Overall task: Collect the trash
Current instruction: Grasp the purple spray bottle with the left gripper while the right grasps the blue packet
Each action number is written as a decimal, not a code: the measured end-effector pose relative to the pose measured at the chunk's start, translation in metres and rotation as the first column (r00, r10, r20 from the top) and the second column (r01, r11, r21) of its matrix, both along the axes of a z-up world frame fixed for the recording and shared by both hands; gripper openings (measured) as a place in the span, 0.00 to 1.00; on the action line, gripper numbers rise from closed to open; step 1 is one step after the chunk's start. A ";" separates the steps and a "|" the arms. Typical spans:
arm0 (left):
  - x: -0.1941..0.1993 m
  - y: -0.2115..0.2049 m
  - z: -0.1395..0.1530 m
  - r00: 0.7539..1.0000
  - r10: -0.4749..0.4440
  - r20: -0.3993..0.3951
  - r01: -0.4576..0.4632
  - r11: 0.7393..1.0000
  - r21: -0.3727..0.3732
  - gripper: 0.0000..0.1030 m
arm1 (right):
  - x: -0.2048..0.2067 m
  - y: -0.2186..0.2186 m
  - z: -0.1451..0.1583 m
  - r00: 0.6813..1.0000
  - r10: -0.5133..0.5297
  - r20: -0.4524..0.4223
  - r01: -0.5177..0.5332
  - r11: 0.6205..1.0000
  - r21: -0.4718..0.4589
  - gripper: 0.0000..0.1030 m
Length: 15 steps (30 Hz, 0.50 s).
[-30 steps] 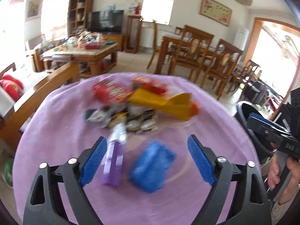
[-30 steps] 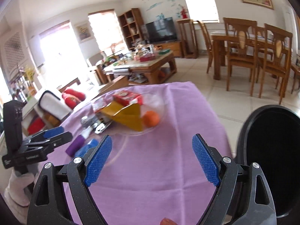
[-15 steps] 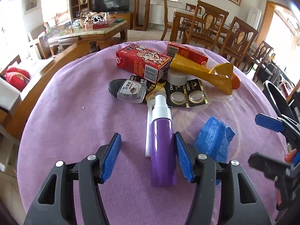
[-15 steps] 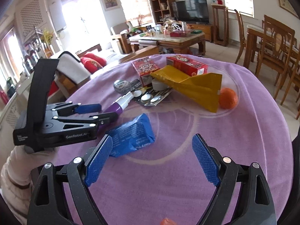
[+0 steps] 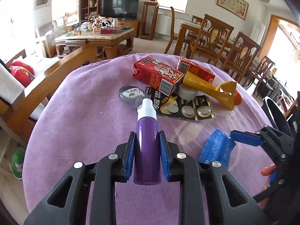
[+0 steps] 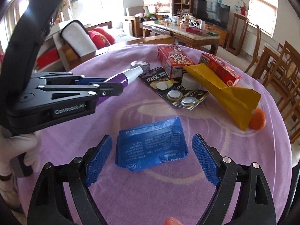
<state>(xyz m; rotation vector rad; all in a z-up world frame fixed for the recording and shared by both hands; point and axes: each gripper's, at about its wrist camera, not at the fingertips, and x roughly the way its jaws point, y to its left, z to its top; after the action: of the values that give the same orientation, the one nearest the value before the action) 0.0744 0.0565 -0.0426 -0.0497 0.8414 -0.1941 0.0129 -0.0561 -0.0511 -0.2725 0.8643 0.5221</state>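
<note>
Two pickups under way at once. Closing the fingers of the left gripper [image 5: 147, 136] on the purple spray bottle [image 5: 147, 150]: wide apart a second ago, now with both blue pads tight against the bottle's sides. Lying flat on the table [image 5: 84, 131], just nearer than the battery card [image 5: 187, 106], nozzle pointing toward that card. Not lifted yet, by the look of it. Means the first piece of trash is about secured.

Swung the right gripper [image 6: 151, 138] in over the blue wipes packet [image 6: 151, 144], which was off to one side of its fingers a second ago. Now straddles it, fingers spread wide, one pad on each side and neither touching. Packet flat on the table, nearer than the battery card and to its right as the left wrist camera shows it.

Both tilted steeply down toward the table, left held in a white-gloved hand [image 6: 16, 148]. Dark round rim [image 5: 271, 112] right of the battery card, possibly the bin, though mostly cut off. Remaining trash beyond the battery card untouched.
</note>
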 end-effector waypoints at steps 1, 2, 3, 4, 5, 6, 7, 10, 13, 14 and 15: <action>-0.003 0.002 0.001 1.000 0.001 0.004 -0.001 1.000 -0.001 0.24 | 0.001 0.002 -0.002 1.000 0.001 0.001 -0.001 1.000 -0.010 0.81; -0.006 0.004 0.002 1.000 0.003 0.009 -0.003 1.000 -0.004 0.24 | 0.003 0.002 -0.004 1.000 0.000 -0.001 0.000 1.000 -0.017 0.76; -0.005 0.005 0.004 1.000 0.004 0.013 -0.004 1.000 -0.009 0.24 | 0.004 0.001 -0.005 1.000 -0.005 0.007 0.005 1.000 -0.020 0.73; -0.005 0.008 0.005 1.000 0.006 0.017 -0.006 1.000 -0.012 0.24 | 0.004 0.001 -0.006 1.000 -0.011 0.011 0.011 1.000 -0.025 0.71; -0.006 0.010 0.006 1.000 0.008 0.020 -0.008 1.000 -0.012 0.24 | 0.005 0.000 -0.005 1.000 -0.016 0.011 0.016 1.000 -0.023 0.69; -0.007 0.012 0.007 1.000 0.010 0.026 -0.010 1.000 -0.016 0.24 | 0.006 -0.002 -0.004 1.000 -0.019 0.003 0.019 1.000 -0.008 0.68; -0.008 0.012 0.009 0.999 0.011 0.032 -0.010 1.000 -0.025 0.24 | 0.007 -0.005 -0.004 1.000 -0.020 -0.008 0.021 1.000 0.013 0.67; -0.012 0.011 0.013 0.999 0.004 0.049 -0.002 0.999 -0.039 0.24 | 0.005 -0.018 0.004 0.999 -0.038 -0.005 0.039 0.998 0.056 0.66; -0.019 0.005 0.021 0.997 -0.013 0.074 0.016 0.999 -0.050 0.24 | -0.001 -0.039 0.015 0.998 -0.063 -0.001 0.062 0.990 0.125 0.66; -0.021 0.001 0.024 0.996 -0.021 0.083 0.026 0.998 -0.054 0.24 | -0.003 -0.041 0.019 0.997 -0.073 0.001 0.072 0.986 0.147 0.66; -0.022 -0.003 0.028 0.995 -0.031 0.090 0.036 0.998 -0.058 0.24 | -0.005 -0.049 0.023 0.997 -0.083 0.002 0.082 0.982 0.168 0.66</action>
<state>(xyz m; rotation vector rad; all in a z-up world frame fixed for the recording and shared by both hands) 0.0521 0.0538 -0.0151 -0.0826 0.7480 -0.2514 0.0078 -0.1054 -0.0277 -0.0841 0.8141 0.5131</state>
